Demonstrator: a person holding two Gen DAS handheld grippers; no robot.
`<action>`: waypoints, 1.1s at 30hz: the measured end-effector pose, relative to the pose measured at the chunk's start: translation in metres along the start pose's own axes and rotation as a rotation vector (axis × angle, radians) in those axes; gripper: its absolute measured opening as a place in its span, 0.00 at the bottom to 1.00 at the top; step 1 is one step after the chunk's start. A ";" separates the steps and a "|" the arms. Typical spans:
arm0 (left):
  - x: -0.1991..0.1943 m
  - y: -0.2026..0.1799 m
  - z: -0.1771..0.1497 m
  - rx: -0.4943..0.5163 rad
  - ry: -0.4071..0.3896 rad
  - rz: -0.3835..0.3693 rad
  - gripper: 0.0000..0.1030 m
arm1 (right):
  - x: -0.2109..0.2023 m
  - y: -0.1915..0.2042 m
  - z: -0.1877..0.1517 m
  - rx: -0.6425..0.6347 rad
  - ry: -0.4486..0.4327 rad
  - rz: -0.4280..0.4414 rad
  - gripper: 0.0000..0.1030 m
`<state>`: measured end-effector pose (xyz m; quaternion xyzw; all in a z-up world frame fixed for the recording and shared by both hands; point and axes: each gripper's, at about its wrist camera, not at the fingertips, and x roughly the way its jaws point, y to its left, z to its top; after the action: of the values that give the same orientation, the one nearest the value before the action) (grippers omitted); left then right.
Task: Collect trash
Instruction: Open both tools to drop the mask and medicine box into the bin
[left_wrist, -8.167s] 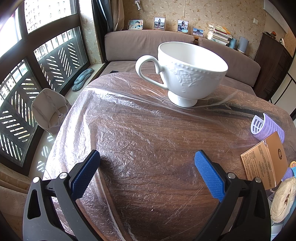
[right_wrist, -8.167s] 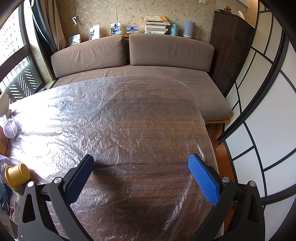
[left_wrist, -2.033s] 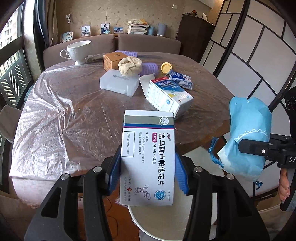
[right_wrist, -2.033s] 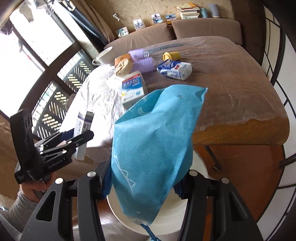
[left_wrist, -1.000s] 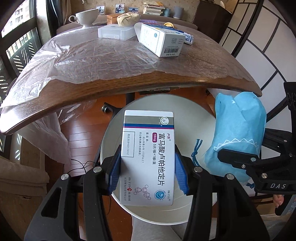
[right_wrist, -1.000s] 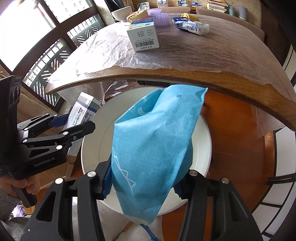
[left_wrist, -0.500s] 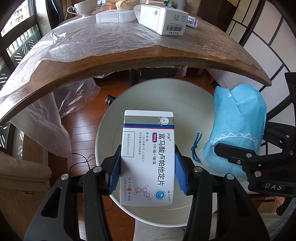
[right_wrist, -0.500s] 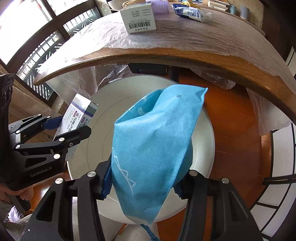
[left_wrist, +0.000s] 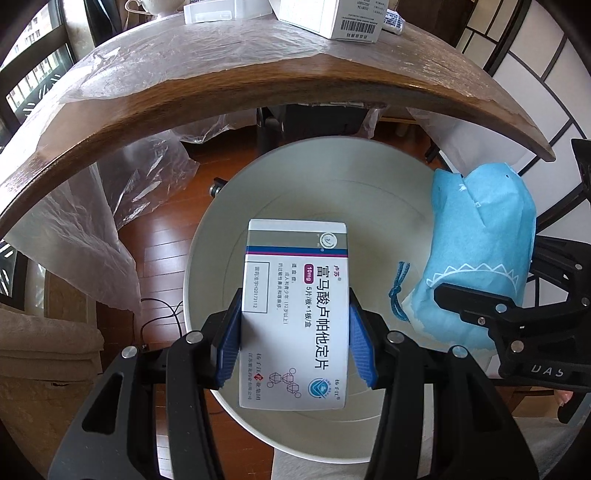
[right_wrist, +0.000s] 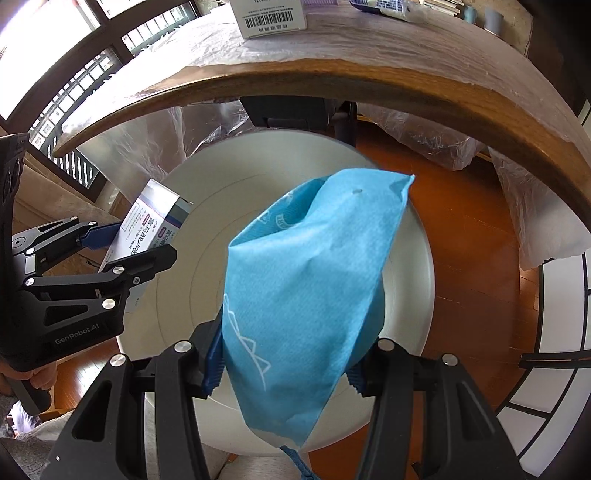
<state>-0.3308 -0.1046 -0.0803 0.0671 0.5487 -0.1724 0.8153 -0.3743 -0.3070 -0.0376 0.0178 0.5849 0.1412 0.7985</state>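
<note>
Both loads lowered over white bin: left gripper fingers clench medicine box, right gripper fingers clench blue bag; release judged next.

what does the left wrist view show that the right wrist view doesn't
Only the left wrist view shows the printed front of the medicine box, the flat white case on the table and a black cable on the floor. Only the right wrist view shows the person's hand under the left gripper, and the window grille. Both show the white bin, the blue bag in the right gripper, the barcode box and the plastic-covered table.
</note>
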 end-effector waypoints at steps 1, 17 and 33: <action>0.002 0.001 0.000 0.001 0.003 -0.002 0.51 | 0.001 0.001 0.000 0.000 0.003 0.001 0.50; 0.025 0.002 0.010 0.022 0.062 -0.015 0.51 | 0.021 -0.010 0.000 0.007 0.064 0.002 0.50; 0.030 0.001 0.011 0.036 0.085 -0.020 0.51 | 0.026 0.008 0.002 0.000 0.080 -0.024 0.52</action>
<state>-0.3105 -0.1130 -0.1040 0.0838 0.5804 -0.1874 0.7880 -0.3670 -0.2922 -0.0596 0.0050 0.6167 0.1321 0.7760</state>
